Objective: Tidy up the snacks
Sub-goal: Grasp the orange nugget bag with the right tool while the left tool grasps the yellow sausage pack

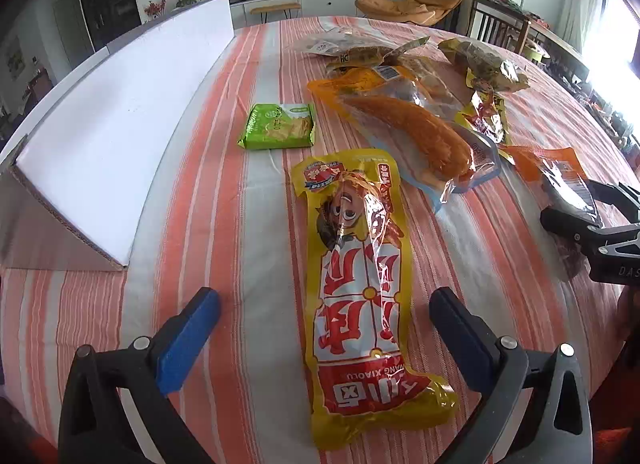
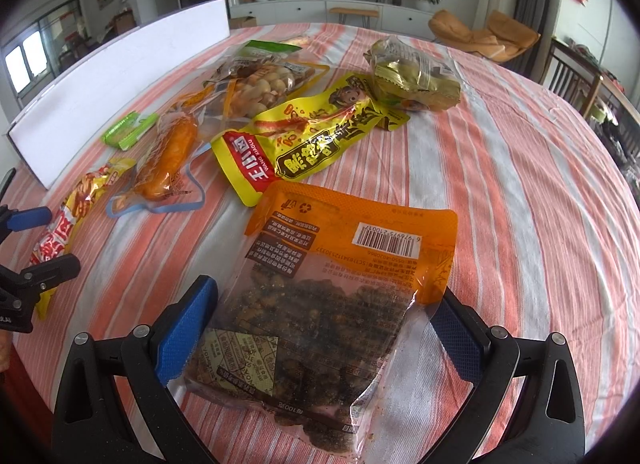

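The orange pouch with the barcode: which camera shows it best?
The right wrist view. There the orange pouch fills the foreground between the open right gripper, with barcode and dark contents clear. The left wrist view catches it only at the right edge, small, partly hidden behind that gripper.

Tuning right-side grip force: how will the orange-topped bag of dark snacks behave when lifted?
The orange-topped bag is probably floppy: thin clear film, wrinkled at its edges. Its glossy plastic may slip against the right gripper's pads. The loose dark pieces inside would likely shift and sag toward the low end.
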A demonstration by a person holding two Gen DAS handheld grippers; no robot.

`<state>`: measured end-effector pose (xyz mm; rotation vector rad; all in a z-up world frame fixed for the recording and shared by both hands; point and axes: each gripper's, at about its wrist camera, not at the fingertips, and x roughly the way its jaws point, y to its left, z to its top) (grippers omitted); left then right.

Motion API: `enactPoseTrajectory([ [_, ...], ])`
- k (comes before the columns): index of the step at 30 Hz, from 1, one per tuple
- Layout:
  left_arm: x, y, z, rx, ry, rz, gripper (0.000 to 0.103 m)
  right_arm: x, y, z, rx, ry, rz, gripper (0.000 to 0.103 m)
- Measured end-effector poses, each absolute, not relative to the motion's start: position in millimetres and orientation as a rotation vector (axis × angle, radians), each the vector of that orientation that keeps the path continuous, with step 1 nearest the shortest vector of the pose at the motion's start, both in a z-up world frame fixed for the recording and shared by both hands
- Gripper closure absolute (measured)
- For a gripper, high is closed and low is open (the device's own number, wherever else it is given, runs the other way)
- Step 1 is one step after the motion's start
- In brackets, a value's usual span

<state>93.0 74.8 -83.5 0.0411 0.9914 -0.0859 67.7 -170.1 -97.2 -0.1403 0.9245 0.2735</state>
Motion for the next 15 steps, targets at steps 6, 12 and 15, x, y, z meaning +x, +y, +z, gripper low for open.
enactPoseTrajectory([
  [6,97.8,73.0,-82.0,0.043,1.034,-0.081,0.0,75.6,-167.0,-97.5,-0.15,0.952,0.29,0.0],
  [12,98.4,72.2,-82.2,0.043,1.058,-0.079,0.0,109.6,-162.1,-94.4,-0.168,1.158,0.299,0.001],
  [15,98.6,72.7,-82.1,0.047,1.071,-0.083,0.0,107.8,-164.2,-91.0,-0.121,1.185,0.273,0.001],
])
